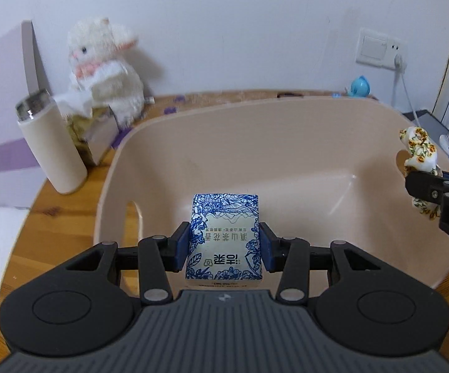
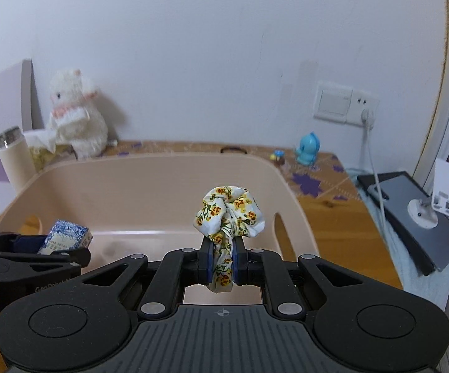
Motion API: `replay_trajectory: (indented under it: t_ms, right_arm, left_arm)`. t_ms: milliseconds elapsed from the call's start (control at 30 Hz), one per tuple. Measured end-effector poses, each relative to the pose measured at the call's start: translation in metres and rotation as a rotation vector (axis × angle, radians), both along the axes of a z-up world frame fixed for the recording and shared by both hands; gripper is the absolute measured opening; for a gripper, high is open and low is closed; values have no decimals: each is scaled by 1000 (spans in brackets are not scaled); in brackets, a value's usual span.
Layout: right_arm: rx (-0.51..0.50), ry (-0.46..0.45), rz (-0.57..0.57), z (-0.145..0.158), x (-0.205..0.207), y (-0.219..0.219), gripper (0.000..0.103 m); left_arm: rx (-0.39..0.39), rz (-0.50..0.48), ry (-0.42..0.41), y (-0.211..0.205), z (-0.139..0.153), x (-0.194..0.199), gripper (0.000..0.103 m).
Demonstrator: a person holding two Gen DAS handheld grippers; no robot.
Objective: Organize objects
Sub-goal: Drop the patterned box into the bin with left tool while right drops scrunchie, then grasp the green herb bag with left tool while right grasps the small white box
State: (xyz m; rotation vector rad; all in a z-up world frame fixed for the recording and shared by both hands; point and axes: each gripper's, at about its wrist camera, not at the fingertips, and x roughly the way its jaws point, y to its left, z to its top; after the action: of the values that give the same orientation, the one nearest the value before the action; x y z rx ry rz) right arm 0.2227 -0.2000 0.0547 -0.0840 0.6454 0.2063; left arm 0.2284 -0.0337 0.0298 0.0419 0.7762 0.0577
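My left gripper [image 1: 224,245] is shut on a blue-and-white tissue pack [image 1: 224,236] and holds it over the near side of a beige plastic basket [image 1: 286,124]. My right gripper [image 2: 223,262] is shut on a floral fabric scrunchie [image 2: 229,214] and holds it above the basket's near rim [image 2: 162,161]. The scrunchie and right gripper also show at the right edge of the left wrist view [image 1: 420,155]. The tissue pack and left gripper show at the left of the right wrist view [image 2: 66,237]. The basket's inside looks bare.
A white plush rabbit [image 1: 103,65], a tissue box [image 1: 90,130] and a cream flask [image 1: 50,146] stand left of the basket on the wooden table [image 1: 53,211]. A blue figurine [image 2: 309,148] and a dark hair tie [image 2: 232,149] lie behind it. A tablet [image 2: 410,217] sits right.
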Motion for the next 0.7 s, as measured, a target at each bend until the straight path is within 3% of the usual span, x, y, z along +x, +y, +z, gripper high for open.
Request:
replay_trajectory:
  t_ms: [100,133,167,267,333,400,500,567,700]
  right_arm:
    - [-21,22,7,-7,5,3,18]
    - [-25,26,4,-8,5,3,32]
    - [-20,26,4,-8,5,3,36]
    - [11,18,10,-2,-1,-1,43]
    - [13,-2,5,4,-8,-2,56]
    - [7,-25,-2,11,-16,-3,69]
    - [-9,-57,-8,21,-31,-5,73]
    - [-8,-67,-10,27,-42,-7,76]
    - [-4,-86,-15,36,-65,-17,79]
  left_arm:
    - [-7,5,2,1,1,3,48]
    - [-19,1,8,2,1,3,48]
    - [-28,0,10,3,2,3,50]
    - [-35,-2,-7,3,9,-2,59]
    - [-19,6,-31,2,17,-10,70]
    - [-3,11,-63,1,25,-19,72]
    - [10,19,-96,1,38,-33,76]
    - [6,30,-102,1,45,-43,85]
    - [13,34,-127,-2,57,-64,90]
